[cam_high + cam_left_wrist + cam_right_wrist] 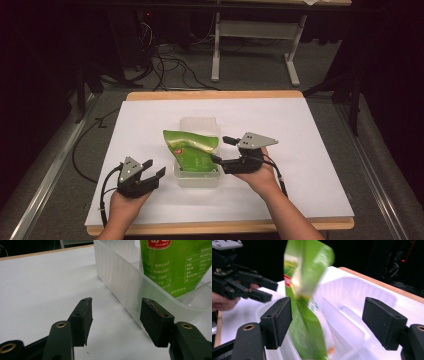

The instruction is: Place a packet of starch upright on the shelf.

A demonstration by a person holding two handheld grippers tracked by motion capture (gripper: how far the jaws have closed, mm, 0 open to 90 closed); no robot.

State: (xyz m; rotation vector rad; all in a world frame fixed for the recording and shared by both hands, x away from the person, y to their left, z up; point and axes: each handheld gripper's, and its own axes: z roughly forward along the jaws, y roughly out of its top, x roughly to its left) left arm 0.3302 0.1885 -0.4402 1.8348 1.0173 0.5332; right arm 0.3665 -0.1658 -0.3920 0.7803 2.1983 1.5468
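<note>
A green pouch [192,150] with a red label stands tilted in a clear plastic container [199,181] at the middle of the white sheet. My left gripper [154,169] rests open just left of the container, nothing between its jaws; in the left gripper view [116,315] the container wall [117,277] runs past the right jaw, with the pouch [172,265] behind it. My right gripper [221,150] is at the container's right side, open. In the right gripper view [328,307] the blurred pouch [304,277] stands close to the left jaw, and the pads do not press it.
The white sheet [300,150] covers a wooden tabletop [210,94] with bare room on both sides. Beyond the far edge are floor cables [170,65] and a white table frame [250,30]. The left gripper [265,290] appears beyond the pouch in the right gripper view.
</note>
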